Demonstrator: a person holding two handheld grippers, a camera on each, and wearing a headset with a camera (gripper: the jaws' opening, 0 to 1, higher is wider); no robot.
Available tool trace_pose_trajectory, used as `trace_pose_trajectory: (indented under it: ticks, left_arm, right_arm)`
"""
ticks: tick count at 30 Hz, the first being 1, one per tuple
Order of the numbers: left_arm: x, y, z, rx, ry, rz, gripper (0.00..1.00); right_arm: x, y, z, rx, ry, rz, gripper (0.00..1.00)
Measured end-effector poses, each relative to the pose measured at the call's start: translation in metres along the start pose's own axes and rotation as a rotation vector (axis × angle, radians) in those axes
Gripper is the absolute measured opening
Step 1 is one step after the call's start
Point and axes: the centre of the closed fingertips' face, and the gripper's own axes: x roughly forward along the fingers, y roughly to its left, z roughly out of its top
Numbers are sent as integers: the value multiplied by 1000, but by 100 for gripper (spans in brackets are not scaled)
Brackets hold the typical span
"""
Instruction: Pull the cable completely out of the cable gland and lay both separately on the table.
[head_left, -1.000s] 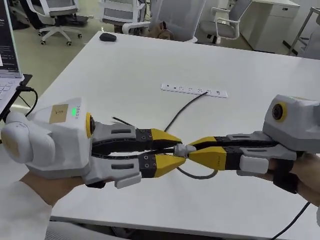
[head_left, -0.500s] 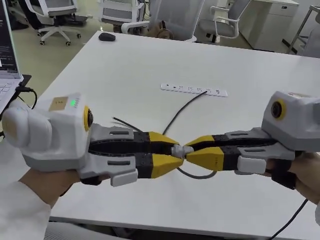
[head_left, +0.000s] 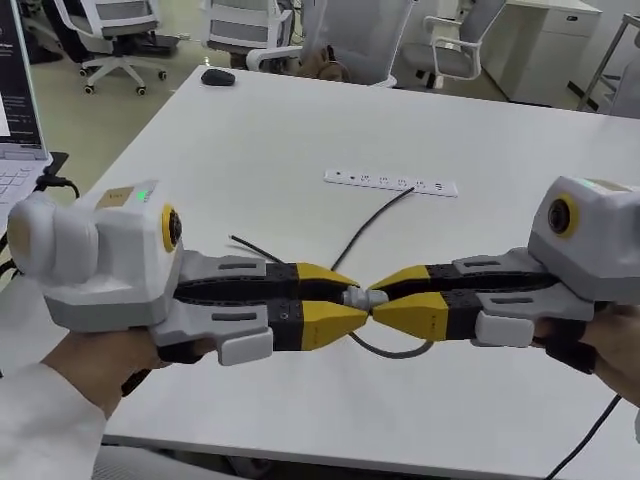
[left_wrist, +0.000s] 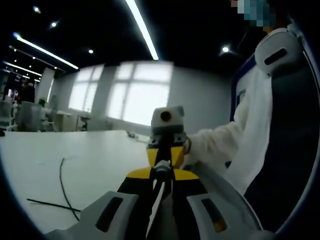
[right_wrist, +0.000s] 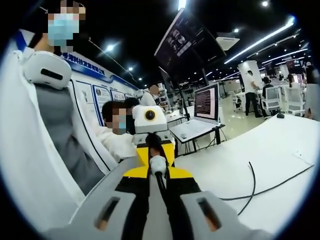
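**Grippers tip to tip above the table**

My left gripper (head_left: 340, 298) has its jaws clamped on the cable gland (head_left: 364, 297), held above the table (head_left: 280, 130). The right gripper (head_left: 392, 298) jaws are closed on the cable (head_left: 392, 353) just behind it. The yellow tips hide the exact contact. The laptop (head_left: 12, 110) is cut off at the edge. The wall poster (right_wrist: 102, 95) text is too small to read.

A white table (head_left: 300, 130) carries a white power strip (head_left: 391, 183) near its middle and a dark computer mouse (head_left: 217, 76) by its far left corner. An open laptop (head_left: 12, 100) stands off the table's left side. Office chairs (head_left: 105, 20) stand beyond the far edge.
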Motion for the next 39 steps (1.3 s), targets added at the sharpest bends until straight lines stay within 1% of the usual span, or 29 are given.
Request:
trace_pose_trajectory:
  ticks: [1, 3, 5, 6, 8, 11, 13, 14, 15, 18, 20, 22, 24, 29, 31, 32, 34, 36, 39]
  left_arm:
    - [0, 0, 0, -5, -2, 1, 14]
    - [-1, 1, 0, -19, -2, -1, 14]
    - [-2, 1, 0, -39, -6, -4, 13]
    - [-2, 2, 0, -44, -9, -5, 13]
    - [-3, 3, 1, -60, -14, -4, 13]
    - [-3, 3, -1, -83, -11, -6, 13]
    - [-4, 3, -1, -105, -16, -8, 13]
    - [-4, 4, 0, -116, -23, -10, 13]
    - [-5, 4, 0, -140, -25, -12, 13]
    - [-7, 5, 1, -155, -31, -12, 13]
    - [-8, 6, 1, -186, -38, -8, 13]
    - [-10, 7, 3, -207, -55, -12, 13]
    - [-10, 7, 3, -219, -59, -11, 14]
    - [-9, 7, -3, -245, -31, -8, 14]
    - [-8, 7, -5, -252, -24, -6, 14]
    - [-8, 7, -6, -270, -19, -9, 14]
    - [-7, 8, -7, -285, -21, -8, 14]
    - [-7, 8, -6, -296, -28, -11, 14]
    - [-8, 10, -6, -308, -32, -5, 14]
  right_arm:
    - [0, -1, 0, -27, 9, -8, 9]
    - [2, 0, -1, -59, 23, -16, 9]
    - [3, 0, -1, -88, 27, -23, 9]
    - [3, 0, -1, -85, 27, -22, 9]
    - [3, -1, -1, -108, 30, -28, 9]
    - [5, -1, -2, -141, 43, -34, 9]
    - [4, -2, -2, -153, 34, -40, 9]
    - [5, -1, -1, -170, 29, -41, 9]
    - [5, -1, -2, -194, 41, -47, 9]
    - [8, -2, -1, -241, 46, -47, 9]
    - [9, -5, 0, -282, 49, -58, 9]
    - [10, -4, 3, -309, 37, -59, 10]
    - [10, -5, 3, -348, 33, -66, 10]
    - [10, -6, -4, -389, 39, -75, 11]
    - [9, -7, -5, -434, 39, -88, 11]
    - [9, -7, -6, -450, 45, -91, 11]
    - [9, -8, -4, -481, 41, -97, 11]
    - [9, -9, -2, -464, 38, -94, 11]
    - [10, -11, -1, -485, 42, -100, 11]
